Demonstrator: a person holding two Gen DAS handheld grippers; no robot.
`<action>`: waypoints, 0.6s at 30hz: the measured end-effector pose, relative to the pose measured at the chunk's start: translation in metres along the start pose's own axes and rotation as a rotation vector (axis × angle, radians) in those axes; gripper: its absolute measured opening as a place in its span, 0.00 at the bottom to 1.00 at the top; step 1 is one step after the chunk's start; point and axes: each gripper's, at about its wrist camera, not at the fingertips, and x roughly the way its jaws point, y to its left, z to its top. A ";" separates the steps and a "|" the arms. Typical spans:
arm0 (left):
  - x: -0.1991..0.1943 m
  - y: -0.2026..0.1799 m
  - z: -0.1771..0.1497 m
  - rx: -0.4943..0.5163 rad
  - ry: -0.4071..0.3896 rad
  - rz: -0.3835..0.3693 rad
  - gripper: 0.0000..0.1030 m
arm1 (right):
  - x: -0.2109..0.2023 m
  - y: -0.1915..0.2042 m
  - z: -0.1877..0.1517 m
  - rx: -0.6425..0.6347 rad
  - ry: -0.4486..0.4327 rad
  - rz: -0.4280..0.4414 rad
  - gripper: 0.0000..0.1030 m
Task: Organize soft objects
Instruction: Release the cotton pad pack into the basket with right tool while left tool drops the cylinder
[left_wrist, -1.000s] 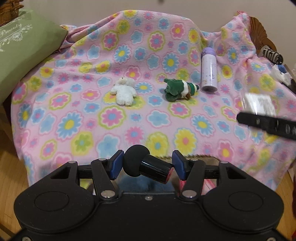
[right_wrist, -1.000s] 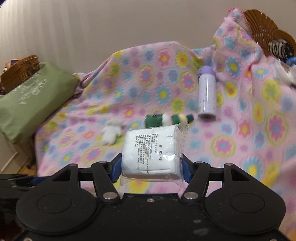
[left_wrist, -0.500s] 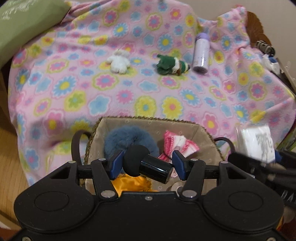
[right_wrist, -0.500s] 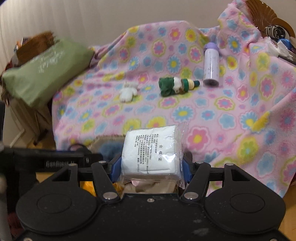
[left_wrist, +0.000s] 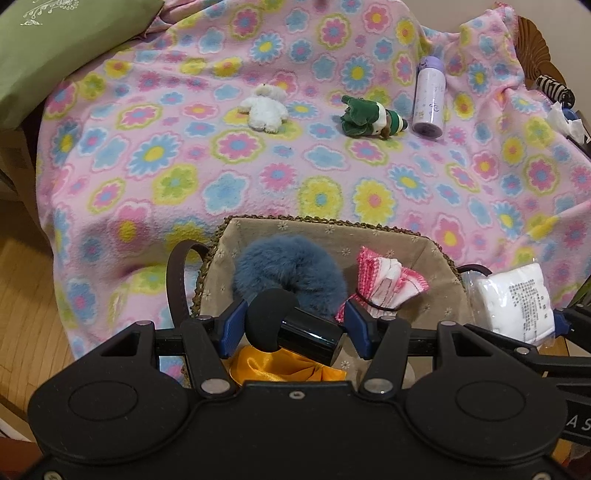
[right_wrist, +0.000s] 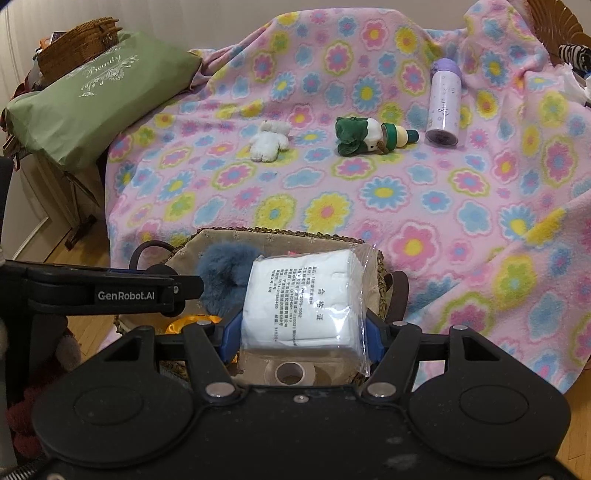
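Note:
My left gripper (left_wrist: 293, 328) is shut on a black tube with a round foam head (left_wrist: 291, 328), held above a fabric-lined woven basket (left_wrist: 332, 230). In the basket lie a blue fluffy scrunchie (left_wrist: 291, 266), a pink-and-white cloth bundle (left_wrist: 388, 280) and yellow satin cloth (left_wrist: 273, 367). My right gripper (right_wrist: 301, 332) is shut on a white gauze pack in clear plastic (right_wrist: 301, 299), above the basket's (right_wrist: 236, 236) right side. A white plush bear (left_wrist: 264, 109) and a green plush doll (left_wrist: 365, 118) lie on the flowered blanket (left_wrist: 184, 147).
A lilac bottle (left_wrist: 428, 99) lies right of the green doll. A green pillow (right_wrist: 92, 96) and a wicker basket (right_wrist: 77, 44) are at the far left. A tape roll (right_wrist: 291, 373) lies in the basket. Wooden floor (left_wrist: 26, 295) shows at the left.
Both grippers have drawn back from the blanket and come over the basket, each holding its object. The right gripper has moved closer beside the left one.

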 end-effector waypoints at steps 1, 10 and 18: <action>0.000 0.000 0.000 0.001 0.001 0.001 0.53 | 0.000 0.001 0.000 -0.001 0.002 0.000 0.62; 0.000 0.000 0.000 -0.004 0.002 0.006 0.63 | 0.001 0.001 0.001 -0.009 0.004 0.005 0.68; -0.001 0.001 0.001 -0.006 -0.006 0.011 0.70 | -0.001 0.000 0.002 -0.005 -0.002 0.002 0.70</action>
